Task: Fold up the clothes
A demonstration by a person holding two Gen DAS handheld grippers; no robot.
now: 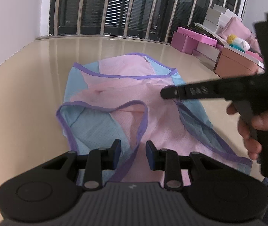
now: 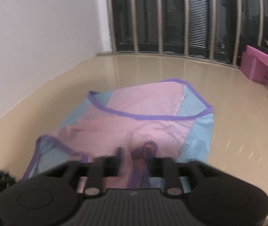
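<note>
Vest [image 1: 126, 94] lies mid-frame on the beige floor [image 1: 30, 103], partly doubled. Left gripper [image 1: 133, 154] released, straddling the purple trim for a pinch. Right gripper [image 2: 133, 160] blurred, also parted over the trim.

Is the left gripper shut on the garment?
No, in the left wrist view the left gripper stands open, with the garment's purple trim lying in the gap between its separated fingers.

A home: barred window [image 1: 115, 9], stacked boxes [image 1: 196, 41], plush toy [image 1: 237, 42].
</note>
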